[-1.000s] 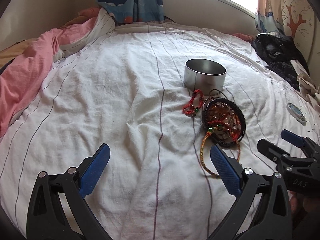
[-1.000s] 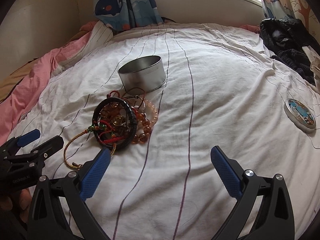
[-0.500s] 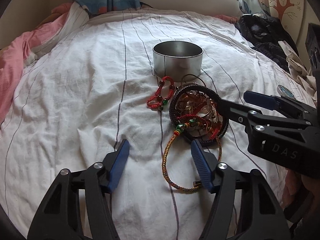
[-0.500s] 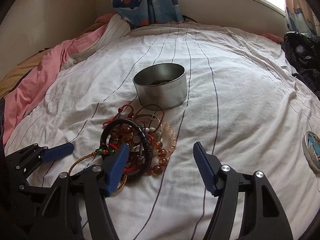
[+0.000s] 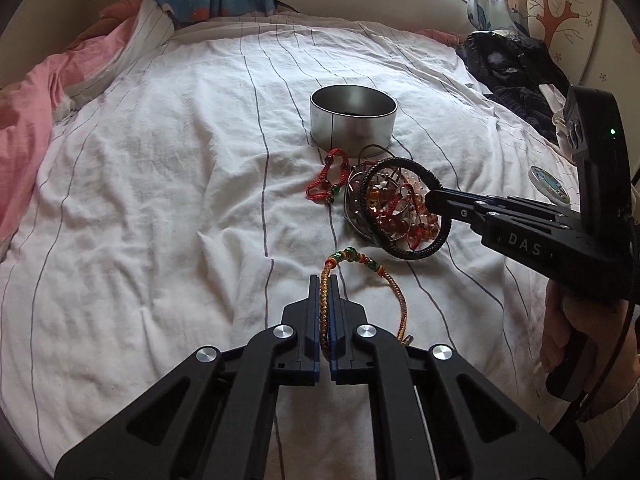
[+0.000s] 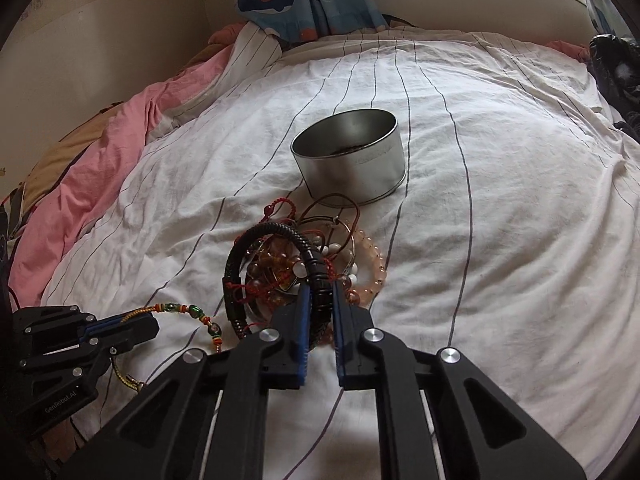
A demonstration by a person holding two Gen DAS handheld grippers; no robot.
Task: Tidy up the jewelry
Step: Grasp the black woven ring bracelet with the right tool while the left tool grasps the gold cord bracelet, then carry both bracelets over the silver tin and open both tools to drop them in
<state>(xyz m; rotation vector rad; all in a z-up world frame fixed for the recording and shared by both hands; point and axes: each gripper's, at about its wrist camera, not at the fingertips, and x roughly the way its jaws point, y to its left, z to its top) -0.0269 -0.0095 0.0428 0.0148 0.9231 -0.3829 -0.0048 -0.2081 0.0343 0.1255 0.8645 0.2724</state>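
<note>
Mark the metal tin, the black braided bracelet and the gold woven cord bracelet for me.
metal tin (image 5: 352, 130): left wrist view, front wall.
black braided bracelet (image 6: 236, 256): right wrist view, left arc of the band.
gold woven cord bracelet (image 5: 400, 300): left wrist view, right side of the loop.

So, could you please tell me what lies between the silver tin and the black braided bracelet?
In the right wrist view, thin brown cord loops lie between the silver tin and black braided bracelet.

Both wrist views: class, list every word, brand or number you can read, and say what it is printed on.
"DAS": white letters on the black body of the right gripper, seen in the left wrist view; any further letters are hidden.
"GenRobot.AI": small white print on the black body of the left gripper, seen in the right wrist view.
Embossed mark on the round silver metal tin: too faint to read.
</note>
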